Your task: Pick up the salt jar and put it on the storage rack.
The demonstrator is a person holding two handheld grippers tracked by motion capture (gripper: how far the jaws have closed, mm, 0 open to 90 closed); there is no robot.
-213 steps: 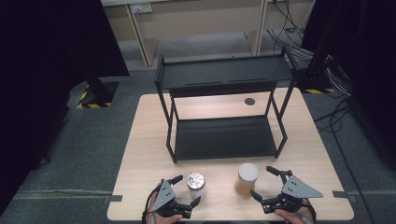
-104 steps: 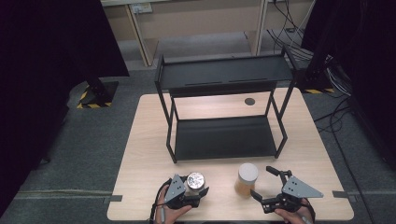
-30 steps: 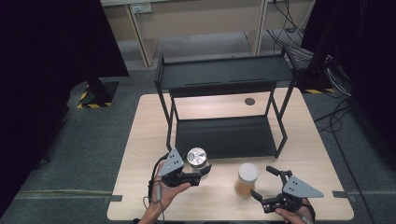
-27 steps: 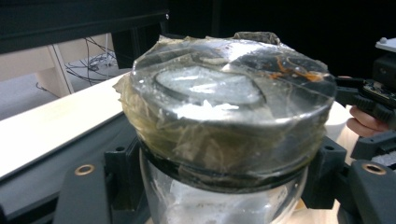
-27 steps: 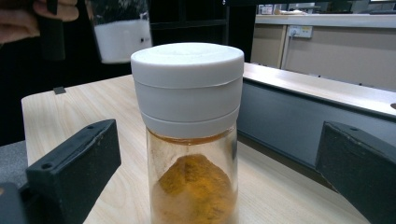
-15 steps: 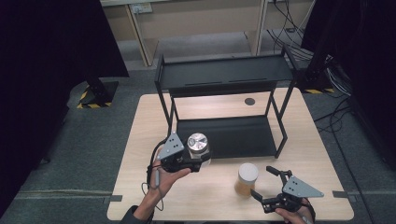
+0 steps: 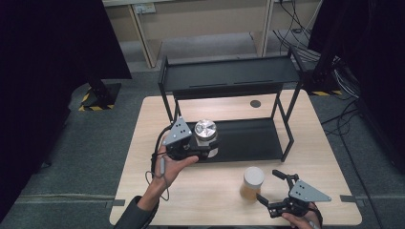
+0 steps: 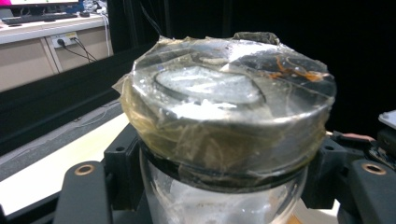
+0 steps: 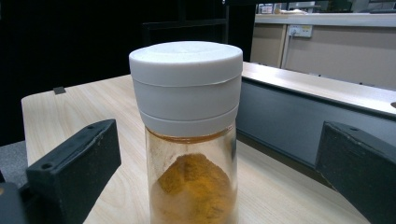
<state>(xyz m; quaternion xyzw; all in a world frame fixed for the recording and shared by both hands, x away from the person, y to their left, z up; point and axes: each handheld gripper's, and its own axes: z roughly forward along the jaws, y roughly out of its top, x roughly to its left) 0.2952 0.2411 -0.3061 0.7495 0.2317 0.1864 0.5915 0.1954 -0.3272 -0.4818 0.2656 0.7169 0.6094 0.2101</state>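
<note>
Two jars, two grippers, one black rack [image 7: 229,76]. The left gripper [image 7: 203,149] clamps the metal-lidded jar [image 7: 206,133] in front of the rack's lower shelf; its own view reveals tape over the lid. The right gripper [image 7: 273,191], jaws apart, brackets the untouched white-capped spice jar [image 7: 252,183], nearer the person.

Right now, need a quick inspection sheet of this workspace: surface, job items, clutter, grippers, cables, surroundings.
Surface: light wooden table, carrying a black two-tier rack.
Job's things: silver-lidded glass jar held off the table in front of the rack; white-capped spice jar upright on the table.
Clutter: small dark disc on the table behind the rack.
Grippers: left gripper shut on the silver-lidded jar; right gripper open beside the spice jar, apart from it.
Cables: one trails from the left gripper; more on the floor at right.
Surroundings: grey floor, dark curtains, pale cabinets behind.
</note>
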